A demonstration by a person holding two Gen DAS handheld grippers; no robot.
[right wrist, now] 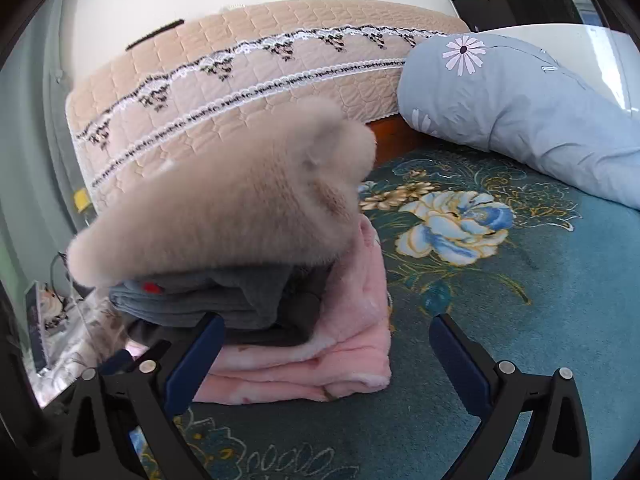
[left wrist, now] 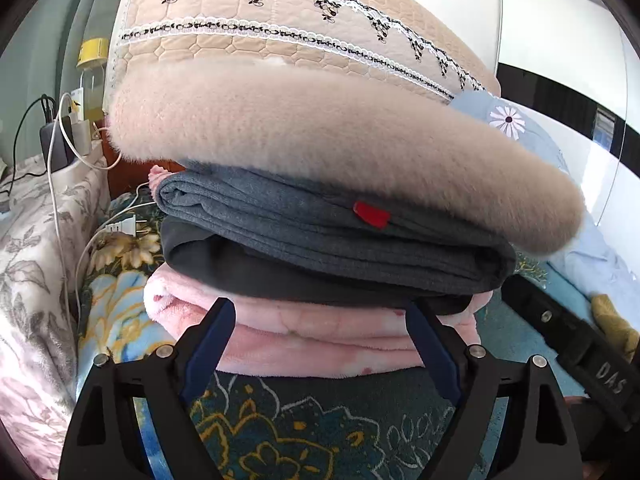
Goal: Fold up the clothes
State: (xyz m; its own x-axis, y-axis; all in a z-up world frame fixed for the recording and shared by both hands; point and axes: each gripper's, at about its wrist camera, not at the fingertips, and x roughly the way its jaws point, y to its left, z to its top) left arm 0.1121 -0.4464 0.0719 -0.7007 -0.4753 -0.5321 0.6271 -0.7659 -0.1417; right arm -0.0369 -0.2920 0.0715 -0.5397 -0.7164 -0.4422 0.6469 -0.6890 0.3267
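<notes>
A stack of folded clothes lies on the teal floral bed cover (right wrist: 520,320). A pink fleece (left wrist: 320,340) is at the bottom, with a dark grey garment (left wrist: 280,276) and a grey one with a red tag (left wrist: 372,214) above it. A fluffy beige garment (left wrist: 320,140) lies on top, overhangs the pile and looks slightly blurred. My left gripper (left wrist: 318,308) is open right in front of the pink layer, holding nothing. My right gripper (right wrist: 325,320) is open at the stack's (right wrist: 300,344) right corner, and its left finger (right wrist: 196,360) is in front of the pink fleece.
A beige quilted headboard cover (left wrist: 280,20) rises behind the pile. A light blue daisy-print pillow (right wrist: 520,112) lies at the right. Cables and a white plug (left wrist: 120,226) trail at the left by a flowered sheet. The right gripper's black body (left wrist: 580,352) shows beside the stack.
</notes>
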